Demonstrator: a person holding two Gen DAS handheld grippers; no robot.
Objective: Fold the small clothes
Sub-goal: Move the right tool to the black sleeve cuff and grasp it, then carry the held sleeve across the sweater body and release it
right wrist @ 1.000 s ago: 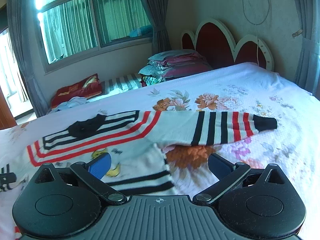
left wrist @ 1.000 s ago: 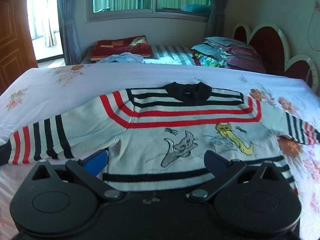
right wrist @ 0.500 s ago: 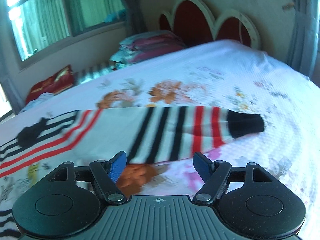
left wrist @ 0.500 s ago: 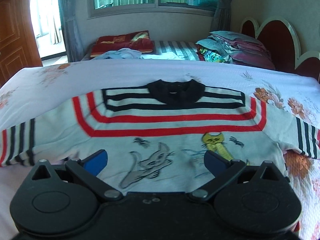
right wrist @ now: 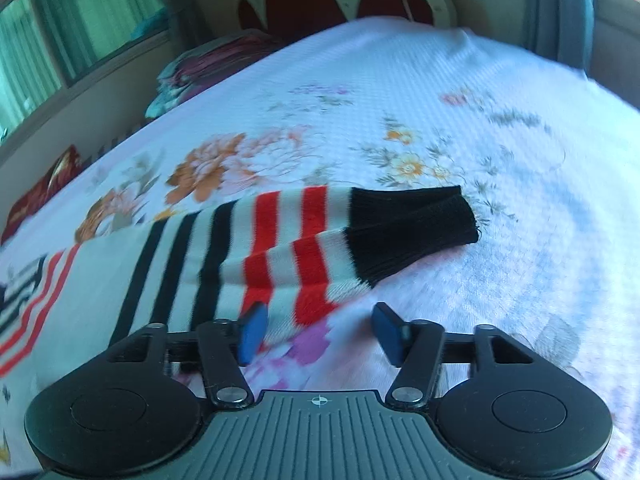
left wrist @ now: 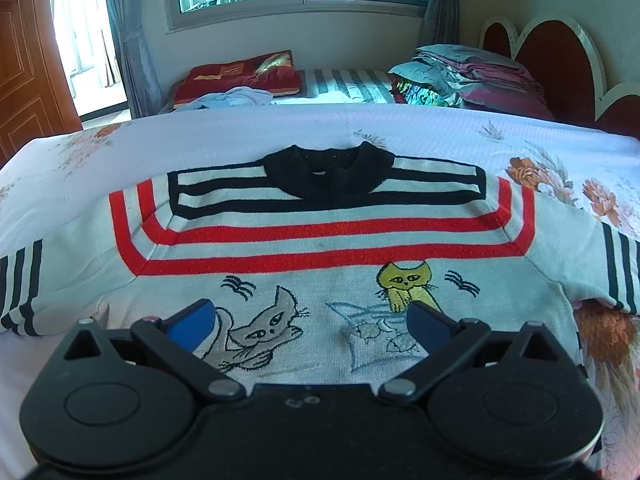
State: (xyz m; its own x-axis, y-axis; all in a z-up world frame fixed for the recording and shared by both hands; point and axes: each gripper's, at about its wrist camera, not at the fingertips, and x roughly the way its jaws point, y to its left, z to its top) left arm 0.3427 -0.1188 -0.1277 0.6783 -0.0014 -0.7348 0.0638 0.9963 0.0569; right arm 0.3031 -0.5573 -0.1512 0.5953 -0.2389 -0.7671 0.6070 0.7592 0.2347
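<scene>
A small grey sweater (left wrist: 320,240) with a black collar, red and black stripes and cat pictures lies flat, front up, on the floral bedsheet (left wrist: 200,140). My left gripper (left wrist: 308,316) hovers open over its lower chest, with the cats between its blue pads and nothing held. In the right wrist view the sweater's right sleeve (right wrist: 280,248) stretches out to a black cuff (right wrist: 412,228). My right gripper (right wrist: 320,318) is low at the sleeve's near edge and its jaws are closing. A red-striped fold lies between the pads, which do not press on it.
A pile of folded clothes (left wrist: 460,76) and a red pillow (left wrist: 240,76) lie on a second bed under the window. A red scalloped headboard (right wrist: 304,12) stands behind. Bare sheet (right wrist: 480,140) spreads beyond the cuff. A wooden door (left wrist: 24,72) stands at the far left.
The left gripper moved in closer over the sweater's chest. The right gripper swung right along the sleeve toward the cuff, sank lower, rolled, and its jaws narrowed.
</scene>
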